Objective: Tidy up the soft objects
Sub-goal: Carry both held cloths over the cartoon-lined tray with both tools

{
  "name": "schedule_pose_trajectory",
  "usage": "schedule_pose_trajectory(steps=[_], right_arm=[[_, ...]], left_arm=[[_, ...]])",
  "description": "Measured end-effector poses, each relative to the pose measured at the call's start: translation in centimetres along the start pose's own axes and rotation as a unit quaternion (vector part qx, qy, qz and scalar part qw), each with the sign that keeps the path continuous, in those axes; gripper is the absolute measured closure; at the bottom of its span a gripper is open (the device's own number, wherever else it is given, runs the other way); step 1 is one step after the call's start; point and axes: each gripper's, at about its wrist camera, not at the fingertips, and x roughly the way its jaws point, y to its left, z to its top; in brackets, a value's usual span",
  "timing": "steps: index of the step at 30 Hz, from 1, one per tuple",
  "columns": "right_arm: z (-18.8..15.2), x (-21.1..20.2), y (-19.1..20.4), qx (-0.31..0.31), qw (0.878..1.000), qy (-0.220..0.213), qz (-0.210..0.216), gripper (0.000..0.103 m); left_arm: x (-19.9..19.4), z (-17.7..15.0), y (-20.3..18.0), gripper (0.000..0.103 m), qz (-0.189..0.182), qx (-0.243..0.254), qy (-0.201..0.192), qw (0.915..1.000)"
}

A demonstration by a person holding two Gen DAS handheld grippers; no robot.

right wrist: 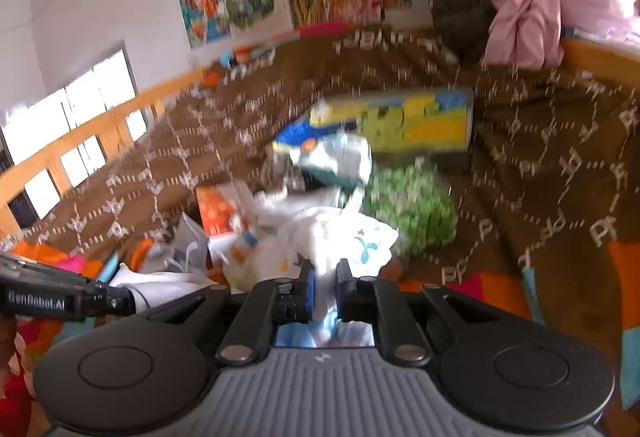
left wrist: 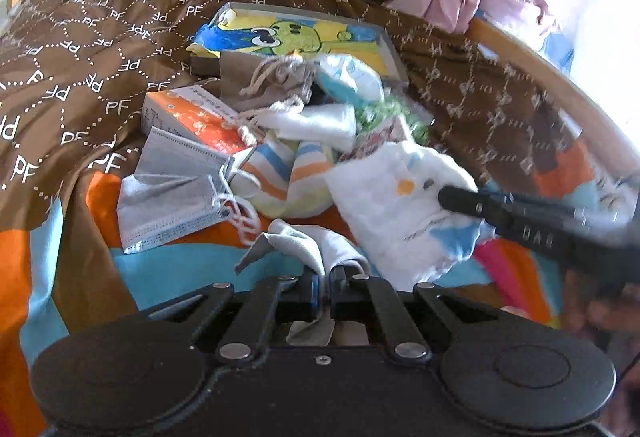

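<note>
White cloth (left wrist: 404, 213) lying on bed pile, right gripper (right wrist: 324, 277) jaws clamping its edge | left gripper (left wrist: 326, 277) jaws clamping grey cloth (left wrist: 304, 241) | you're lifting: be pulling slowly, avoiding snagging neighbours

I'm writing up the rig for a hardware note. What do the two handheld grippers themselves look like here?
Both are matte black. The left gripper has two angled linkage bars with silver rivets, flanked by round black discs. The right gripper is built the same, with a ribbed grey panel at its base and blue on one jaw. Side on, white lettering runs along each body, blurred on the right one.
</note>
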Motion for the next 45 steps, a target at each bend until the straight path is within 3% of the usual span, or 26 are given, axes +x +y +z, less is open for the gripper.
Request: schedule_pose_trajectory(steps=[7, 15, 23, 26, 31, 34, 40, 45], right_arm=[[0.8, -2.1, 0.3, -0.012, 0.996, -0.083, 0.014, 0.092], [3.3, -1.8, 0.7, -0.032, 0.993, -0.114, 0.009, 0.092], [10.1, 3.6, -0.2, -0.057, 0.992, -0.115, -0.003, 0.092], [13.1, 7.5, -1.3, -0.057, 0.992, -0.111, -0.01, 0.092], [16.8, 15.4, -3.5, -0.06, 0.993, -0.102, -0.012, 0.092], [17.8, 19.8, -4.8, -0.059, 0.994, -0.09, -0.015, 0.092], [17.7, 26.1, -7.7, -0.044, 0.997, -0.041, -0.04, 0.092], [16.8, 29.0, -9.5, -0.026, 0.998, 0.006, -0.061, 0.092]], left_arm=[[-2.6, 2.8, -1.6, 0.098, 0.007, 0.029, -0.036, 0.9989], [-3.9, 7.1, -2.1, 0.098, 0.011, 0.037, -0.052, 0.9979], [-2.6, 14.4, -1.9, 0.098, 0.031, 0.052, -0.062, 0.9963], [-1.4, 17.9, -1.4, 0.098, 0.017, 0.076, -0.094, 0.9925], [2.5, 22.8, 0.3, 0.098, 0.001, 0.099, -0.131, 0.9865], [6.6, 25.4, 1.8, 0.098, 0.0, 0.084, -0.131, 0.9878], [14.5, 28.4, 4.8, 0.098, 0.008, 0.059, -0.131, 0.9896], [20.4, 29.0, 6.7, 0.098, -0.006, 0.026, -0.114, 0.9931]])
